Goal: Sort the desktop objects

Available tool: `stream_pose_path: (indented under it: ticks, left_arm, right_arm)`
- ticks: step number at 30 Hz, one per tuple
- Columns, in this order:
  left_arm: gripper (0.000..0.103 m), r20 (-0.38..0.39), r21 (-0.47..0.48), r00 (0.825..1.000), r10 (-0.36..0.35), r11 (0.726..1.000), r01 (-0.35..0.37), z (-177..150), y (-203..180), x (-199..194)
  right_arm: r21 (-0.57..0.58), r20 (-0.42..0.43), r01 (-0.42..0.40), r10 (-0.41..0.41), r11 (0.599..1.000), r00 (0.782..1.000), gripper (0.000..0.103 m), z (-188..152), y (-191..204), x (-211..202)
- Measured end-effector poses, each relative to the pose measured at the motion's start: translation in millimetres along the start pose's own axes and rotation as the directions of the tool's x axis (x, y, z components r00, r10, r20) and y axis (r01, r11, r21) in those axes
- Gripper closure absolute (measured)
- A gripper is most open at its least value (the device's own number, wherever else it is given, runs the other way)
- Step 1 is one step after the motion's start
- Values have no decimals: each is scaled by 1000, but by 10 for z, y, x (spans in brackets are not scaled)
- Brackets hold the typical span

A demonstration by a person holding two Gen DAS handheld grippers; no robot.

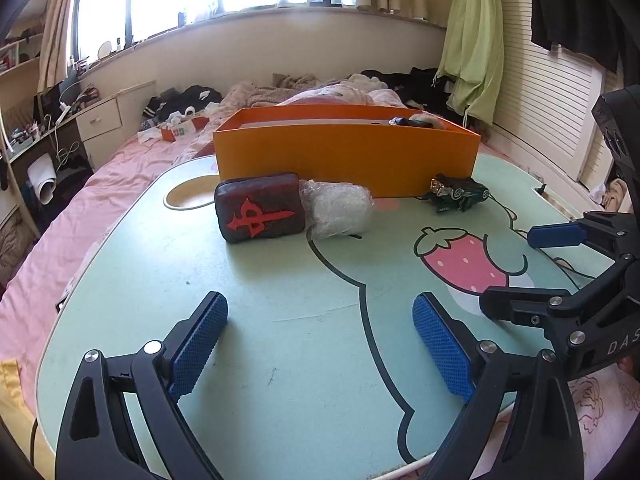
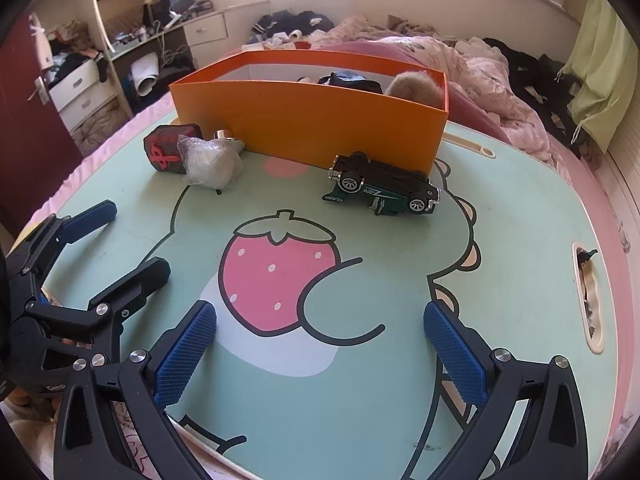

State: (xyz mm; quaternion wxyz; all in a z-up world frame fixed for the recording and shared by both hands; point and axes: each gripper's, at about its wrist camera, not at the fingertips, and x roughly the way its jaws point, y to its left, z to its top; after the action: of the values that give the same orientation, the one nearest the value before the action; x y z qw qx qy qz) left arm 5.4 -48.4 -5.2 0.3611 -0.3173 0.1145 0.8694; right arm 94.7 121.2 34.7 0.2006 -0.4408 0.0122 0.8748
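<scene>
An orange box (image 1: pixel 344 156) (image 2: pixel 304 120) stands at the far side of the green lap table (image 1: pixel 280 340) (image 2: pixel 500 264), with a few items inside. Against its front lie a dark block with a red sign (image 1: pixel 258 207) (image 2: pixel 162 150), a clear plastic-wrapped bundle (image 1: pixel 338 208) (image 2: pixel 210 162) and a green toy car (image 1: pixel 460 193) (image 2: pixel 382 188) tipped on its side. My left gripper (image 1: pixel 320 344) (image 2: pixel 120 232) is open over the near table, nothing between its blue pads. My right gripper (image 2: pixel 320 356) (image 1: pixel 532 268) is open too, above the strawberry print, empty.
A small shiny metal piece (image 2: pixel 224 134) sits behind the bundle by the box. The table has a round cup recess (image 1: pixel 192 197) at far left and a slot (image 2: pixel 588 300) at right. It rests on a pink bed strewn with clothes; a desk and drawers (image 2: pixel 84 88) stand left.
</scene>
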Motion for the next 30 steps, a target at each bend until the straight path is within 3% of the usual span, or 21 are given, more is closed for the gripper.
stream_pose_path:
  ticks: [15, 16, 23, 30]
  left_arm:
    - [9, 1, 4, 1000, -4, 1000, 4, -4, -10, 5]
    - [9, 1, 4, 1000, -4, 1000, 4, -5, -10, 5]
    - [9, 2, 6, 1000, -6, 1000, 6, -8, -10, 4]
    - [9, 4, 8, 1000, -9, 1000, 9, -11, -5, 1]
  right_arm:
    - [-25, 16, -19, 20, 1000, 1000, 0, 1, -6, 1]
    - [-163, 9, -111, 114, 980, 993, 0, 1, -5, 0]
    - [-150, 19, -101, 105, 983, 994, 0, 9, -4, -16]
    - [-58, 28, -107, 109, 993, 994, 0, 103, -198, -25]
